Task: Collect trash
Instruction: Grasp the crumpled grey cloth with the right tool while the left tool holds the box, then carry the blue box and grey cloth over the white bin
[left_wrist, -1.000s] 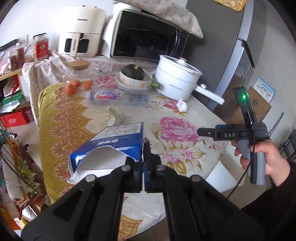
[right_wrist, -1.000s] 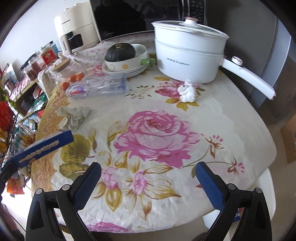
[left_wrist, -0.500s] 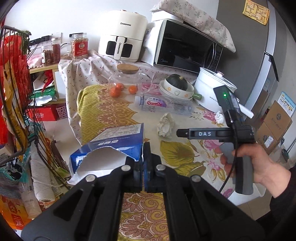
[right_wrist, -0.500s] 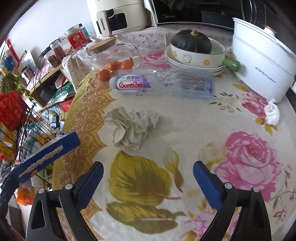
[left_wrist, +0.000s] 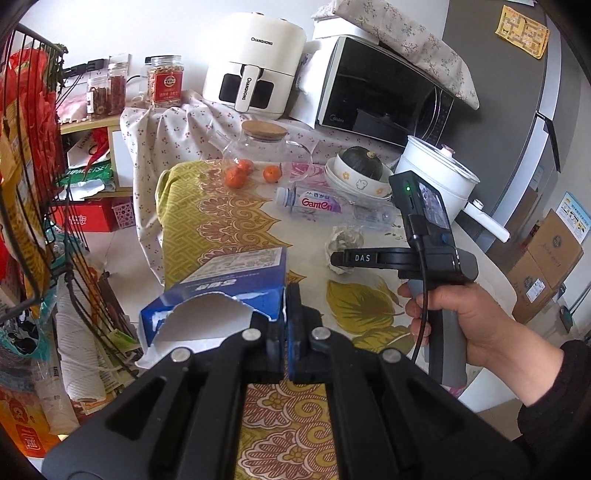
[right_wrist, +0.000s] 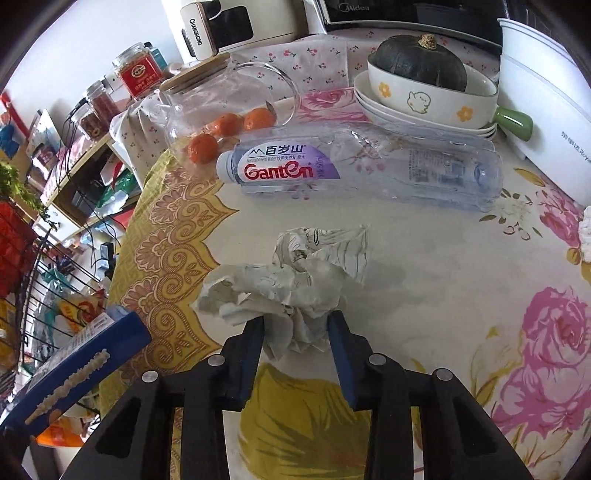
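Note:
A crumpled grey-white paper (right_wrist: 295, 280) lies on the floral tablecloth (right_wrist: 424, 280). My right gripper (right_wrist: 294, 326) points down over it, its jaws closing, and both blue pads touch the paper's near end. In the left wrist view, a hand holds that gripper (left_wrist: 334, 256) at the paper (left_wrist: 345, 238). My left gripper (left_wrist: 286, 295) is shut on the torn edge of a blue and white carton (left_wrist: 229, 280), held above the table's left side; the carton (right_wrist: 92, 354) also shows at lower left. An empty Ganten bottle (right_wrist: 362, 166) lies on its side beyond the paper.
A small white tissue wad (right_wrist: 585, 229) sits at the right edge. Behind the bottle are a glass jug (right_wrist: 221, 99), oranges (right_wrist: 227, 123), a bowl with a squash (right_wrist: 424, 88) and a white pot (right_wrist: 546, 92). A wire rack (left_wrist: 44, 221) stands left of the table.
My right gripper swung left from the pink rose over to the crumpled paper, came down, and its jaws narrowed around it. The left gripper shifted left with the carton, then held still.

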